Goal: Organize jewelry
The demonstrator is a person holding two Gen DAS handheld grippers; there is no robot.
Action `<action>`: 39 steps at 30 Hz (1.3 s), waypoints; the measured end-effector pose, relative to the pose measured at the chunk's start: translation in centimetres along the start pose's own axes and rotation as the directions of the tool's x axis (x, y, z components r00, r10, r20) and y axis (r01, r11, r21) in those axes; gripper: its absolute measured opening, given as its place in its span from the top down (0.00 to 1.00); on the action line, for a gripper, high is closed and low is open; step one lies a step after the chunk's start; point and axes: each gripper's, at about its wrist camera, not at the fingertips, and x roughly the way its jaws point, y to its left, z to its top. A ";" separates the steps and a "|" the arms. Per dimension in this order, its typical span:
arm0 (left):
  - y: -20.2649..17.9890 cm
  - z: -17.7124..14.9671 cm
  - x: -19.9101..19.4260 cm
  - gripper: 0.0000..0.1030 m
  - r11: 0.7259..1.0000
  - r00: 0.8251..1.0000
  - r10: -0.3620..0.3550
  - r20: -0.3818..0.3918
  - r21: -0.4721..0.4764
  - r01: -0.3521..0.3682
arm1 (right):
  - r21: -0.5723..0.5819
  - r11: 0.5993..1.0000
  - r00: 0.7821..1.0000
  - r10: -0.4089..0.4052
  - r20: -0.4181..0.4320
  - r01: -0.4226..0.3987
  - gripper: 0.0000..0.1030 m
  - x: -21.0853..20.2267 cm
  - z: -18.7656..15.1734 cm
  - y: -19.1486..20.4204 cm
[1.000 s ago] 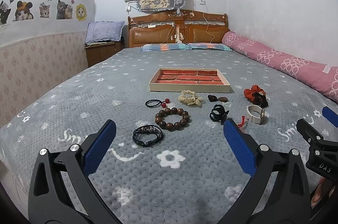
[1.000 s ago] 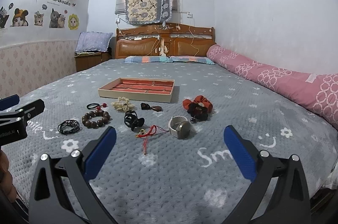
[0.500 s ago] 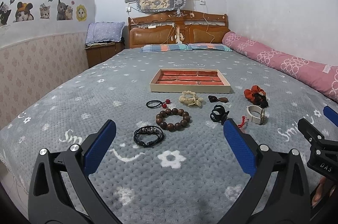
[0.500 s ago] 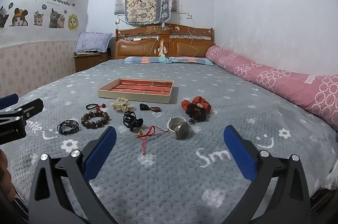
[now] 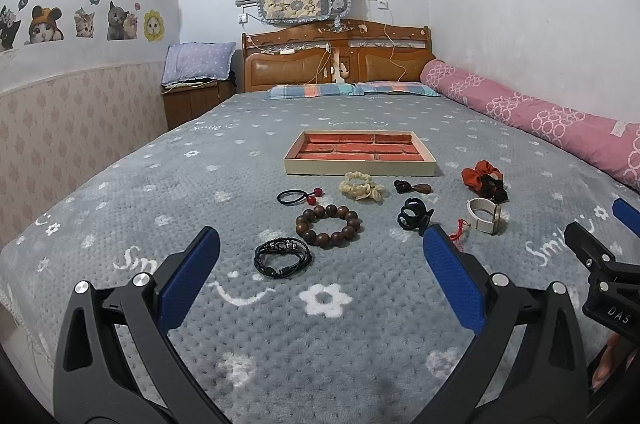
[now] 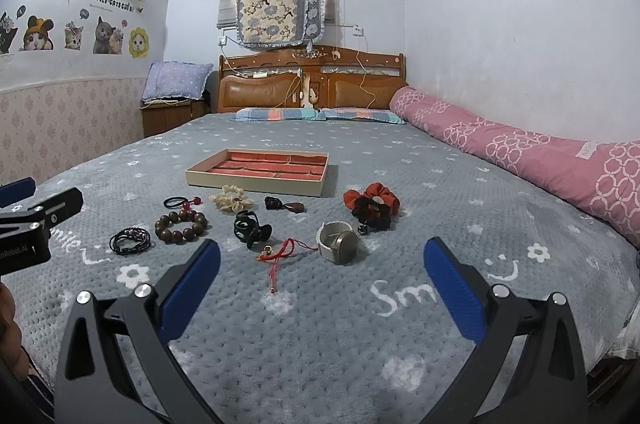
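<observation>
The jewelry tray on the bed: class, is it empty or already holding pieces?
Empty. The jewelry tray shows only bare red compartments, while the wooden bead bracelet and watch lie on the blanket in front of it.

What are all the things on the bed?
Beige tray with red compartments: 1, mid-bed.
Black hair tie with red beads: 1, left front of tray.
Cream shell bracelet: 1, before tray.
Brown wooden bead bracelet: 1, nearer.
Black braided bracelet: 1, leftmost.
Black claw clip: 1, centre.
Dark brown pendant: 1, before tray.
Red cord charm: 1, nearest.
White-strap watch: 1, right.
Red and black scrunchies: 2, touching, rightmost.
Left tongs: blue pads, open.
Right tongs: blue pads, open.
</observation>
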 end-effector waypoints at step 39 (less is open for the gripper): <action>0.1 0.2 -0.3 0.05 1.000 1.000 -0.004 -0.002 -0.004 0.004 | 0.005 1.000 1.000 -0.001 -0.004 0.001 0.04 -0.4 0.4 0.1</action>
